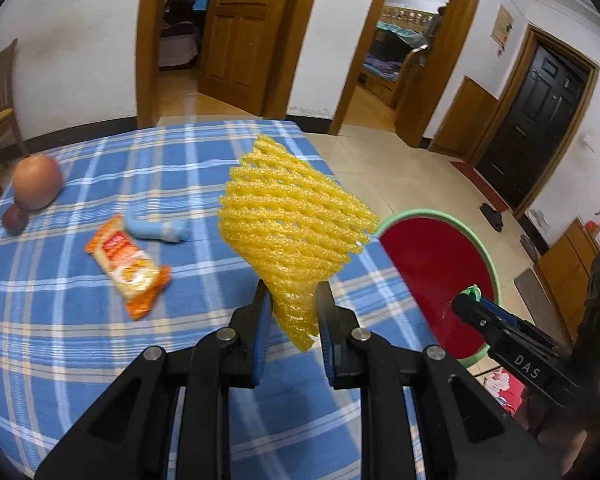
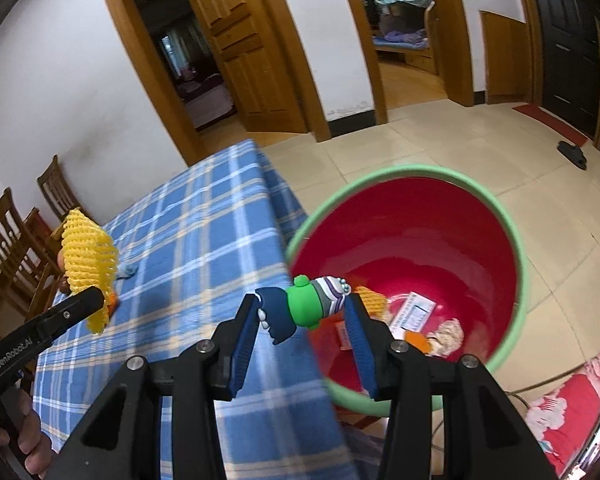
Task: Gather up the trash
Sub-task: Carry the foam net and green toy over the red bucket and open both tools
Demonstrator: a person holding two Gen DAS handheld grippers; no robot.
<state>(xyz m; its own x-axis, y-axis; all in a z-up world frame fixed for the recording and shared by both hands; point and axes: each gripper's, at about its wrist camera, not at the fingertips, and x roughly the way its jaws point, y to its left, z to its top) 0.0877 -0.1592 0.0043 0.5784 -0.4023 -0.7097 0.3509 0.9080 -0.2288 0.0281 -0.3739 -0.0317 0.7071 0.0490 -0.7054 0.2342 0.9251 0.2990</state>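
The left tool (image 1: 290, 308) is clamped on the lower end of a yellow foam net (image 1: 292, 224), which stands up above the desk (image 1: 80, 320) near its right edge. Beyond that edge the red bin (image 2: 500, 240) with a green rim sits on the tiled floor, just beside the desk, with open floor all the way to the doorways. The right tool (image 2: 304, 308) pinches a small tube (image 2: 304, 306) (green cap, dark blue and striped parts) crosswise between its pads, right above the line where the desk edge meets the bin rim.

On the desk lie an orange snack wrapper (image 1: 128, 264) and a light blue tube (image 1: 156, 230), close together, with two fruits (image 1: 36, 186) at the far left edge; bare cloth separates them from the held net. In the bin's bottom sit scraps, a printed card and another bit of yellow net, partly hidden by the right tool's finger. Whether the net's bottom tip touches the cloth cannot be told. Chairs are cut off at the left border.
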